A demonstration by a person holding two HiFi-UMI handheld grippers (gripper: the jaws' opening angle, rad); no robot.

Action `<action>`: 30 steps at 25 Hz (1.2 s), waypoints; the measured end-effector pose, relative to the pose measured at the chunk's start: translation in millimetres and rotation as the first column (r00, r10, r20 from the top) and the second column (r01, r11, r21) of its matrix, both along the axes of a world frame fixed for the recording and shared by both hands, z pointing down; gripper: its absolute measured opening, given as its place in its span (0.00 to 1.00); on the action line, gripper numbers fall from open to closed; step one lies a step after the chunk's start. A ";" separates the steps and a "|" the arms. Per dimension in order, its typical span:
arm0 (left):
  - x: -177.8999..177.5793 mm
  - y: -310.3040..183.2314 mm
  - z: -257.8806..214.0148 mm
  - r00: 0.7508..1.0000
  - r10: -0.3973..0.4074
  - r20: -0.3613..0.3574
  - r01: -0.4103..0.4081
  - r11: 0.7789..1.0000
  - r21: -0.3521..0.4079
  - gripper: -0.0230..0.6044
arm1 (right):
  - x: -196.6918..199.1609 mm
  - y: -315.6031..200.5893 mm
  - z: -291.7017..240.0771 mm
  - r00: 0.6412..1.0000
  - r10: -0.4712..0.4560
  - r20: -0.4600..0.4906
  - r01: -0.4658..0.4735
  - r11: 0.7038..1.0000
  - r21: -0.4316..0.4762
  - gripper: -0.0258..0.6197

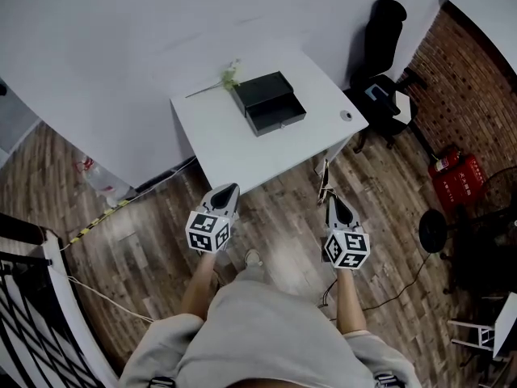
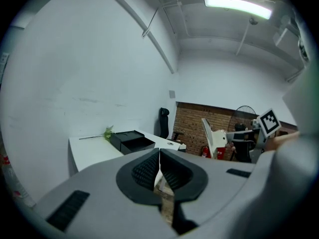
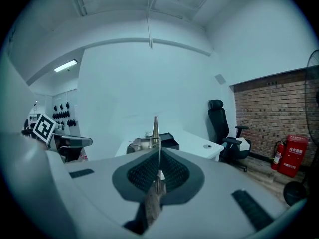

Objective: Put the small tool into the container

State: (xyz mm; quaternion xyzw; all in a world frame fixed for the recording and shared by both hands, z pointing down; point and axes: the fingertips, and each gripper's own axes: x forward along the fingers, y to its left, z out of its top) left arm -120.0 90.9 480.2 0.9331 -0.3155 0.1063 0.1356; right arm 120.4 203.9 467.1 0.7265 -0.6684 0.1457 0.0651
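Note:
A black container (image 1: 269, 103) with its drawer pulled open stands on the white table (image 1: 242, 148), and it shows again as the container (image 2: 130, 141) in the left gripper view. My right gripper (image 1: 329, 198) hangs over the floor short of the table's front edge. It is shut on a small slim metal tool (image 3: 155, 128) that sticks out beyond the jaws, pointing at the table. My left gripper (image 1: 229, 187) is level with it to the left, shut, with nothing seen between its pads (image 2: 147, 172).
A green-headed flower stem (image 1: 228, 76) lies behind the container, and a small round object (image 1: 346, 115) sits at the table's right corner. A black office chair (image 1: 386, 31), red fire extinguishers (image 1: 456, 172) and a floor fan (image 1: 432, 231) stand to the right. A railing (image 1: 24, 297) runs at left.

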 end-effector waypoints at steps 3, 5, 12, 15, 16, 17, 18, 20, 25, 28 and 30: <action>-1.6 -32.3 0.4 1.000 0.004 -0.006 -0.004 1.000 -0.003 0.05 | -1.9 -28.6 -0.4 1.000 0.007 -0.005 -0.007 1.000 -0.004 0.05; -2.1 -52.8 1.3 1.000 0.011 -0.009 -0.011 1.000 -0.004 0.05 | -4.3 -45.5 -0.1 1.000 0.013 -0.008 -0.013 1.000 -0.006 0.05; 12.7 -101.7 2.9 0.998 0.054 -0.017 -0.054 0.999 -0.003 0.05 | -3.5 -86.6 1.1 0.999 0.031 -0.020 -0.031 0.999 -0.013 0.05; 17.5 -113.9 4.3 0.998 0.065 -0.013 -0.065 0.998 -0.006 0.05 | -0.1 -99.7 3.4 0.999 0.036 -0.018 -0.036 0.999 -0.017 0.05; 18.4 -117.4 5.3 0.998 0.066 -0.011 -0.066 0.998 -0.007 0.05 | 0.9 -103.6 4.4 0.999 0.036 -0.016 -0.036 0.999 -0.018 0.05; 18.7 -120.6 6.8 0.998 0.067 -0.009 -0.067 0.998 -0.010 0.05 | 1.6 -107.1 5.5 0.999 0.036 -0.015 -0.036 0.999 -0.020 0.05; 18.4 -124.0 8.5 0.998 0.067 -0.008 -0.067 0.998 -0.013 0.05 | 1.9 -110.8 6.8 0.999 0.036 -0.013 -0.036 0.999 -0.021 0.05; 17.2 -132.0 10.5 0.998 0.066 -0.004 -0.067 0.998 -0.017 0.05 | 1.5 -119.1 8.7 0.999 0.035 -0.008 -0.035 0.999 -0.023 0.05; 22.7 -148.5 11.5 0.998 0.061 0.001 -0.061 0.998 -0.018 0.05 | 6.3 -138.3 11.1 1.000 0.023 -0.007 -0.023 0.999 -0.027 0.05; 25.9 -156.3 15.2 0.998 0.055 0.005 -0.055 0.998 -0.023 0.05 | 10.1 -148.5 15.5 1.000 0.017 0.000 -0.017 0.999 -0.030 0.05; 28.3 -163.5 16.8 0.999 0.049 0.009 -0.048 0.999 -0.023 0.05 | 13.5 -158.0 17.1 1.000 0.011 0.002 -0.011 1.000 -0.029 0.05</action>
